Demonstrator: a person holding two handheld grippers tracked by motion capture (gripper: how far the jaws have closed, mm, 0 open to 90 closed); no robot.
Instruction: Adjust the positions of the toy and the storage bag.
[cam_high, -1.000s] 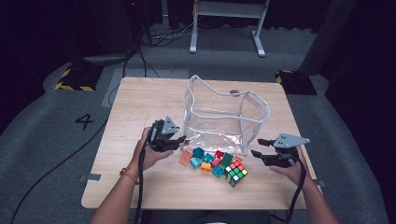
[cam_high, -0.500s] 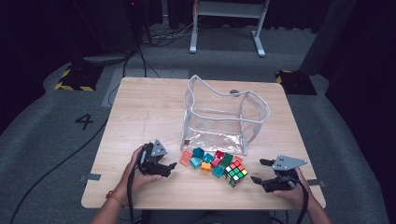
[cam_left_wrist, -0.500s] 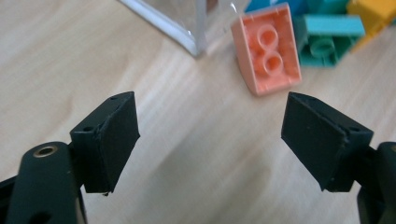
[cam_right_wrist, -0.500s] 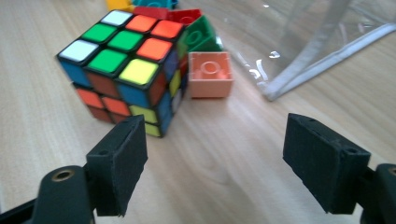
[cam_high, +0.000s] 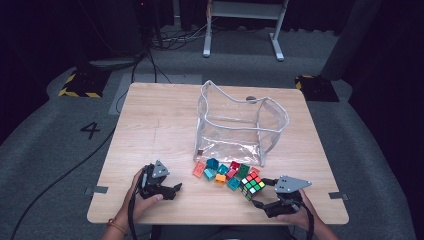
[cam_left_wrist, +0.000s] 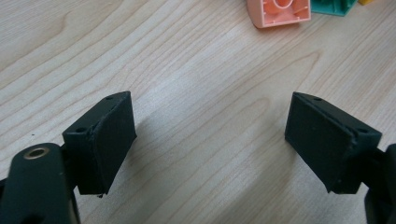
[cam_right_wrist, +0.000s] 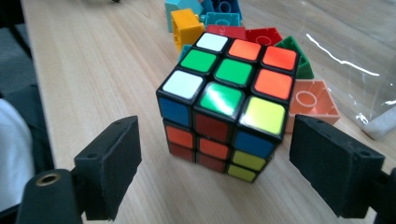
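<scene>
A pale wooden table (cam_high: 165, 125) stands on grey carpet in a dark room; a clear plastic bag (cam_high: 240, 127) sits open near its middle, and I take that bag as my reference.

The puzzle cube (cam_right_wrist: 229, 105) lies on the table in front of the bag, toward my right, touching the loose pile of toy blocks (cam_high: 222, 171) that lies between it and the bag. My right gripper (cam_right_wrist: 215, 168) has just been opening; its jaws now stand wide, one on each side of the cube's near corner, with a gap at either pad. Nothing is held.

To take the cube well, I judge the gripper should advance until the pads face two flat opposite sides rather than a corner, then close squarely at mid-height, clear of the orange block (cam_right_wrist: 310, 102) beside it.

My left gripper (cam_left_wrist: 210, 140), well left of the bag's front, has also just been opening; its jaws are wide over bare wood.

The cube is scrambled: white, green, orange and yellow stickers on top, with blue, red and orange below. It appears to rest flat, though its far side is hidden.
</scene>
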